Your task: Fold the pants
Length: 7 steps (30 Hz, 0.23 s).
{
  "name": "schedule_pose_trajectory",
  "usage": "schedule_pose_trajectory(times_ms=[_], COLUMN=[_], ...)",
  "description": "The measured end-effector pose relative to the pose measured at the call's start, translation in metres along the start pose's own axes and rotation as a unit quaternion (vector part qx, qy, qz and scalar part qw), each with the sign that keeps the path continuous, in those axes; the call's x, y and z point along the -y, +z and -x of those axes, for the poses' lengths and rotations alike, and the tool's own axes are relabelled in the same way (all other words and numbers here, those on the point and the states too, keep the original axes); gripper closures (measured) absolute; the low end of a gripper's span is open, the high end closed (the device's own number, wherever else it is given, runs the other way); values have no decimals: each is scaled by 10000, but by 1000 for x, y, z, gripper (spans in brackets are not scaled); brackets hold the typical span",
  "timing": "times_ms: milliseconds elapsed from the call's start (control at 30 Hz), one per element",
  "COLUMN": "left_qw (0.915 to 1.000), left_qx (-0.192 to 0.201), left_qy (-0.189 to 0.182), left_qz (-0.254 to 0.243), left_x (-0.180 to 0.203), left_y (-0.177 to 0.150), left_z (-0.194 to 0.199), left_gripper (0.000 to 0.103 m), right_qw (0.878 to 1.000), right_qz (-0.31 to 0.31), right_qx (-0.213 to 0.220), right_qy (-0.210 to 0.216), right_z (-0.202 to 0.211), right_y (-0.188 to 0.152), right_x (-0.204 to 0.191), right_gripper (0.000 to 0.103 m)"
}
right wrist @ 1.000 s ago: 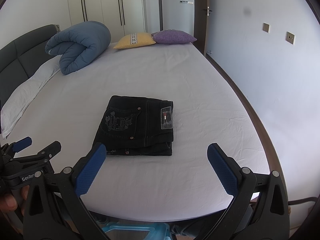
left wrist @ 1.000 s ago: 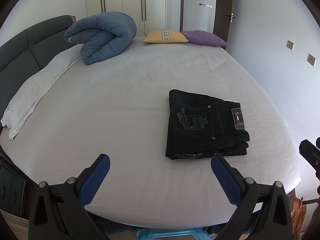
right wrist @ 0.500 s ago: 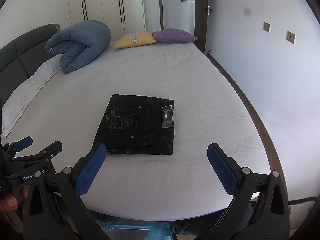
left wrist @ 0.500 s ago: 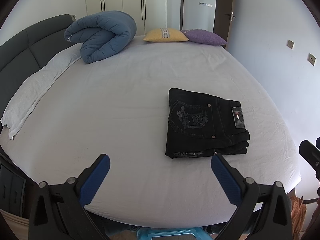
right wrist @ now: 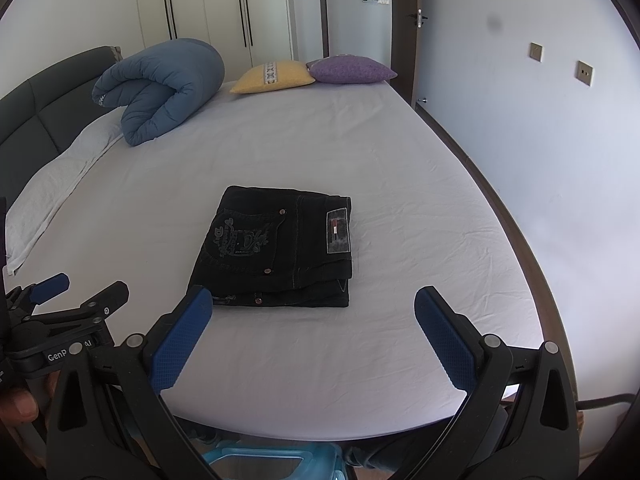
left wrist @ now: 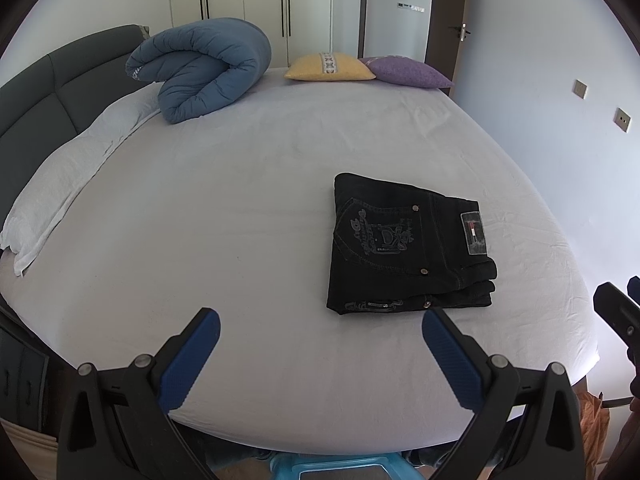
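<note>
The left gripper (left wrist: 320, 328) is held above the near edge of the bed (left wrist: 240, 220), and its two blue fingers (left wrist: 188, 364) stand wide apart with nothing between them. Beyond the right finger, the black pants (left wrist: 404, 248) lie on the white sheet, folded into a compact square, with an embroidered back pocket and a small label facing up. The gripper does not touch them. At the right border of the view, a dark part of the right gripper (left wrist: 618, 316) is visible. Far back, a rolled blue duvet (left wrist: 204, 68) rests near the grey headboard (left wrist: 44, 104), and a yellow pillow (left wrist: 330, 67) lies just beside a purple pillow (left wrist: 408, 72).
</note>
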State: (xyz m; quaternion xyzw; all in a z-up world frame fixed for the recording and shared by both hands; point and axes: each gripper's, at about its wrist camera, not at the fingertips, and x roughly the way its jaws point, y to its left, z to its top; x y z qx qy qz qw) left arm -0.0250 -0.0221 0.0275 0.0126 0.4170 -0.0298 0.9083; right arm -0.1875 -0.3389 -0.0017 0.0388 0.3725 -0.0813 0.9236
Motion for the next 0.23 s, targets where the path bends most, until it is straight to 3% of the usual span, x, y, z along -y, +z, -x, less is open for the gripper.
schedule_pose_trajectory(times_ms=[233], left_qw=[9999], left_qx=[105], left_qy=[18], left_qz=[-88], left_x=[0], left_y=[3], left_z=[2], left_gripper=[0], right_qw=[10000], right_qz=[-53], right_qx=[-58], right_qy=[17], right_z=[2], right_y=[-5], right_x=[4], right_gripper=[0])
